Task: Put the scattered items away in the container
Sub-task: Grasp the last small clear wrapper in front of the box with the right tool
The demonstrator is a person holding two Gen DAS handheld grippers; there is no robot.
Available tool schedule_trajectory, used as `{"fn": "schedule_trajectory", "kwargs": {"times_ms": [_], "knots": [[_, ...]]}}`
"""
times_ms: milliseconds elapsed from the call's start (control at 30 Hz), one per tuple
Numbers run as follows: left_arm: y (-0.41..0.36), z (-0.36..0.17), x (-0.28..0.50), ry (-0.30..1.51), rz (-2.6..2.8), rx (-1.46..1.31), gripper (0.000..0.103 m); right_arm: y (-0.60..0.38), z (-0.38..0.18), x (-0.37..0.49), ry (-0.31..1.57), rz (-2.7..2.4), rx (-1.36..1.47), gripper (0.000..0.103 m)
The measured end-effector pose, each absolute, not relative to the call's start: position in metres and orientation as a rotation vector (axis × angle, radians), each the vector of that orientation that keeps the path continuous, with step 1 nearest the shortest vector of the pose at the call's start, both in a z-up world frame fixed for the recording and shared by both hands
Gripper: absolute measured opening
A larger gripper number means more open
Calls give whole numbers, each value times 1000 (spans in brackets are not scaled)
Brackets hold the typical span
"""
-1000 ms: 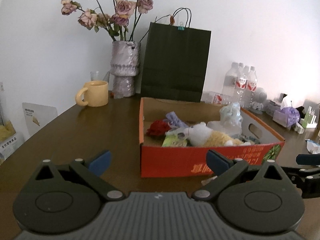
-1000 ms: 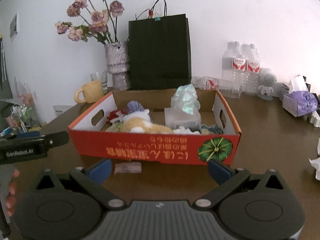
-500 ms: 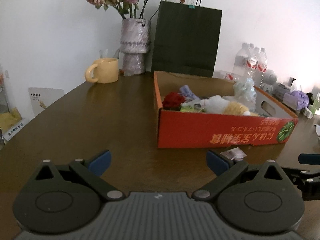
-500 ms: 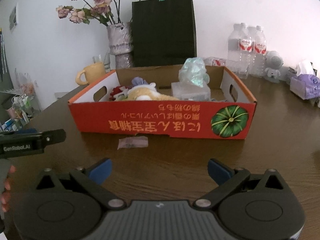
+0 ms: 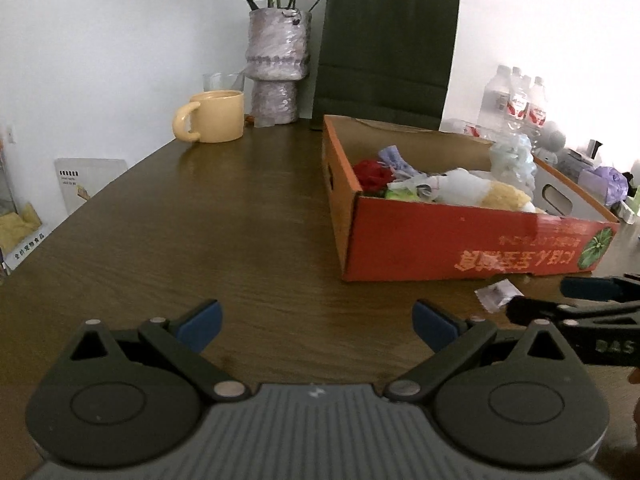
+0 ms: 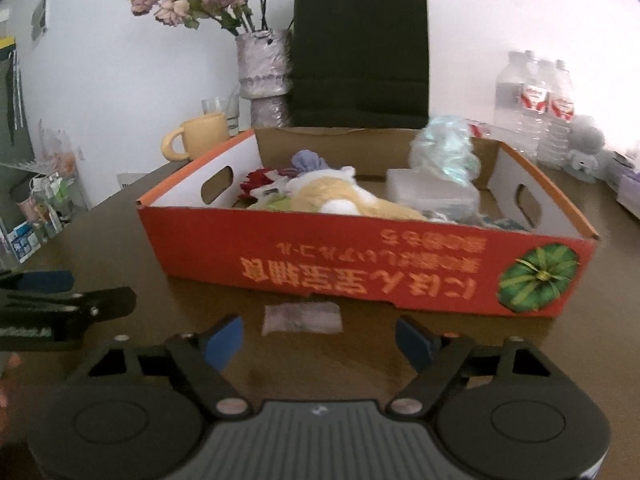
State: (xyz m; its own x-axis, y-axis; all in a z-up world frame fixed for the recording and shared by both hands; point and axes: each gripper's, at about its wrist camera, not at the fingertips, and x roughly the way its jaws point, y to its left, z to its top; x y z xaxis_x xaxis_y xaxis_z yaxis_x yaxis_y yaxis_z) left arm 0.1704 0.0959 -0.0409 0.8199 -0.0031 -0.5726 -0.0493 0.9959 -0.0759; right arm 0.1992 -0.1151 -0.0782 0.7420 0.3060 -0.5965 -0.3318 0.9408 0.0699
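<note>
Dark brown wood-grain table [image 5: 208, 240] carries an orange-red cardboard box [image 6: 360, 264] with printed lettering and a green pumpkin emblem on its near wall. The box holds a yellow-and-white plush toy [image 6: 344, 200], a red item [image 5: 370, 172], a lilac cloth piece [image 6: 306, 160], a clear plastic case [image 6: 428, 194] and a pale crumpled bag [image 6: 444, 152]. One small pale sachet [image 6: 302, 318] lies flat on the table outside the box, just beside its near wall. The right claw [image 6: 319, 340] is near the table surface with its blue pads spread; its jaws are closing, and the sachet sits just ahead of the gap, not touched by either pad. The left claw [image 5: 316, 324] is spread wide over bare table, with nothing between its pads, to the left of the box. Behind the box stand a dark paper bag [image 5: 386, 52], a vase of dried roses [image 5: 278, 68], a yellow mug [image 5: 214, 116] and water bottles [image 6: 534, 104].
</note>
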Motion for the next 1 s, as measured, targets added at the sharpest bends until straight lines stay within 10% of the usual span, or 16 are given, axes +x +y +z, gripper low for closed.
{"fn": "schedule_trajectory", "kwargs": {"times_ms": [267,367,1000], "knots": [[108,-41,176,606,22,-113,103,-94,-88,217,664,328,-91,64],[108,-44,179,605,15,-116,103,-94,-88,213,650,342,-96,41],[105,-46,175,623,4,-136,103,-110,-83,177,636,406,-87,23]]}}
